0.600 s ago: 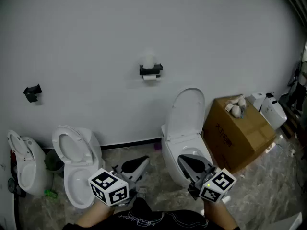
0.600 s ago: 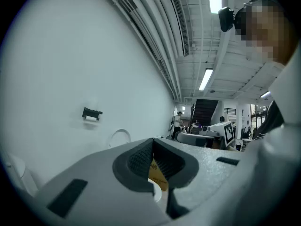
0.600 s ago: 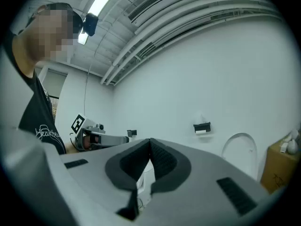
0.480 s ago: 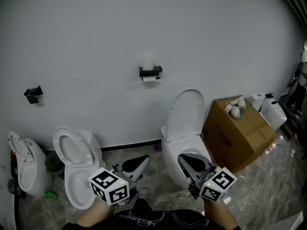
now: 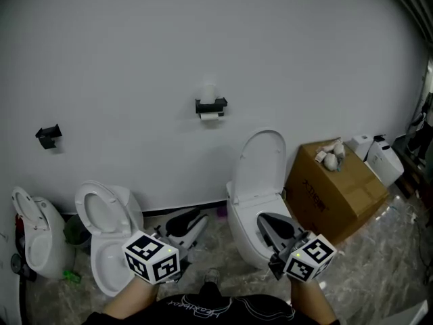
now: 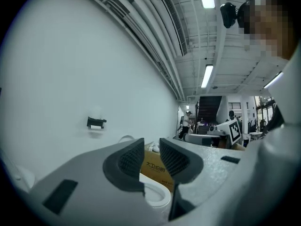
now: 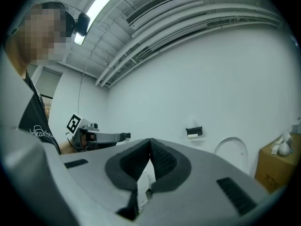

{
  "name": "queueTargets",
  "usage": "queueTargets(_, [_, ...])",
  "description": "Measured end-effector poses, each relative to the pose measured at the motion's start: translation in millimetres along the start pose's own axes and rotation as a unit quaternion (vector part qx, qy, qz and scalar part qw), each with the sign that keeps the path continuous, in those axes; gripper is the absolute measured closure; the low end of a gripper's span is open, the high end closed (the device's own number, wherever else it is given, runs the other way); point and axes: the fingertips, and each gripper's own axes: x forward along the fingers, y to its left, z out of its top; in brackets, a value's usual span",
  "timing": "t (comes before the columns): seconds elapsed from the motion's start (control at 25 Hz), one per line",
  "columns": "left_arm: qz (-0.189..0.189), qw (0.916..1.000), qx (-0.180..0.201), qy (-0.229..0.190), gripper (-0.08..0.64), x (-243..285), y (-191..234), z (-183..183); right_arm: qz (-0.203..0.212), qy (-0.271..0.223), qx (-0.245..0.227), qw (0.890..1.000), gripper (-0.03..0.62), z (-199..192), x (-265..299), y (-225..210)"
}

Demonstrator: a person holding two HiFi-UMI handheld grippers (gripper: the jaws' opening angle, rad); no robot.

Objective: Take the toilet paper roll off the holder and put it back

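A black holder (image 5: 211, 105) is fixed to the white wall above the toilets, with a white toilet paper roll (image 5: 208, 90) on top of it and a strip of paper hanging under it. The holder also shows far off in the left gripper view (image 6: 96, 123) and the right gripper view (image 7: 194, 132). Both grippers are low and near my body, far from the holder, pointing level at the wall. My left gripper (image 5: 188, 223) (image 6: 151, 143) stands open by a narrow gap with nothing in it. My right gripper (image 5: 276, 227) (image 7: 150, 141) is shut, pads touching, empty.
A white toilet (image 5: 260, 181) with its lid up stands under the holder, and another open toilet (image 5: 108, 232) at left. A third white fixture (image 5: 30, 232) is at the far left. A cardboard box (image 5: 335, 188) sits at right. A small black bracket (image 5: 47, 135) is on the wall.
The left gripper has risen a little and drifted slightly left in the head view. The right gripper has barely moved. The view has shifted slightly, so the holder sits a bit lower.
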Motion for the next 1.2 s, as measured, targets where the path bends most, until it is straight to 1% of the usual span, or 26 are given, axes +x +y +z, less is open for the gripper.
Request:
queueTargets(0.24, [0.021,0.9998,-0.002,-0.008,0.347,9,21,5,-0.007,0.001,-0.007,1.0,0.588,-3,5,-11])
queueTargets(0.48, [0.028,0.9996,-0.001,0.001,0.295,30,46,-3,-0.009,0.013,-0.002,1.0,0.588,-18,22,-30])
queueTargets(0.64, [0.029,0.9995,-0.005,0.005,0.287,49,72,-4,-0.012,0.014,-0.003,1.0,0.588,-19,42,-51])
queueTargets(0.84, [0.035,0.9993,-0.012,0.008,0.287,83,119,1,-0.017,0.019,0.002,1.0,0.588,-20,81,-87])
queueTargets(1.2, [0.039,0.9987,-0.026,0.02,0.287,166,221,13,-0.027,0.029,0.02,0.999,0.588,-16,174,-174])
